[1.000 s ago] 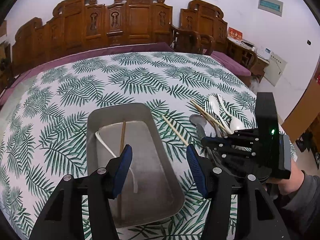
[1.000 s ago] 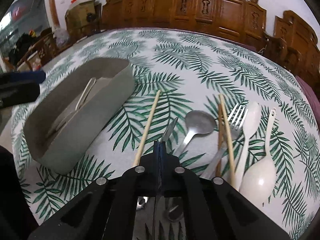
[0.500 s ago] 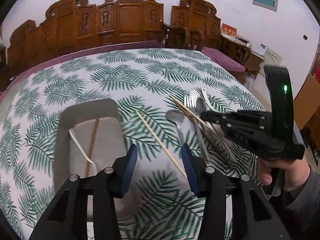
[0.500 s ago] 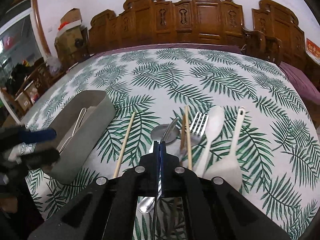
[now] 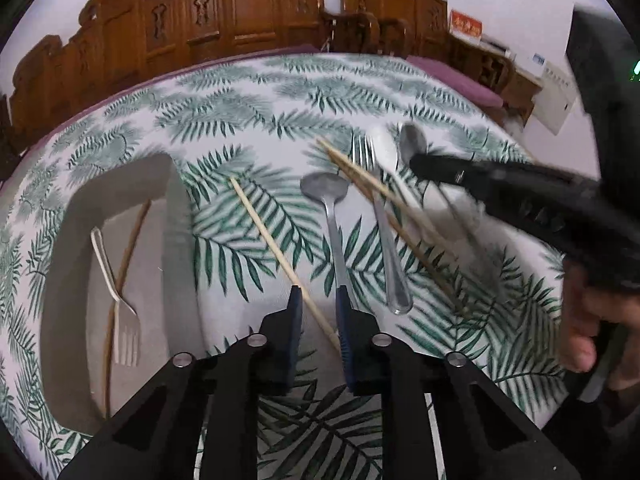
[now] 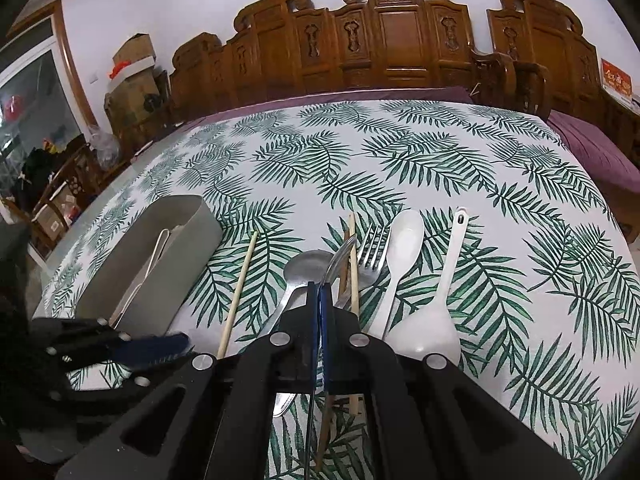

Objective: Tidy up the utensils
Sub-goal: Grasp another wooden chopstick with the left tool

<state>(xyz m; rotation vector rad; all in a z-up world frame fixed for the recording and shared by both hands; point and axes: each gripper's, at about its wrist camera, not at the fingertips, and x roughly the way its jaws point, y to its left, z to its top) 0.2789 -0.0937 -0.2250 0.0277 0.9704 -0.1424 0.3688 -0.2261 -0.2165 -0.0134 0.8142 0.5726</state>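
A grey tray (image 5: 64, 248) (image 6: 176, 240) on the leaf-print table holds a white plastic fork (image 5: 120, 304) and one chopstick (image 5: 132, 240). My left gripper (image 5: 318, 304) is open, its pads either side of the near end of a single chopstick (image 5: 272, 236) (image 6: 238, 292). My right gripper (image 6: 319, 292) (image 5: 416, 162) is shut on a metal spoon (image 6: 340, 254) and holds it above the table. A second metal spoon (image 5: 324, 192) (image 6: 304, 270), a chopstick pair (image 5: 360, 178) (image 6: 352, 256), a metal fork (image 5: 362, 152) (image 6: 374, 248) and two white spoons (image 6: 408, 236) (image 6: 436, 320) lie alongside.
Carved wooden chairs (image 6: 400, 40) line the far edge of the table. Cardboard boxes (image 6: 132, 64) and clutter stand at the far left. A purple cloth (image 6: 592, 148) shows under the tablecloth at the right edge.
My left gripper has moved right from over the tray to the single chopstick and narrowed around it. My right gripper has lifted away with the metal spoon in it.
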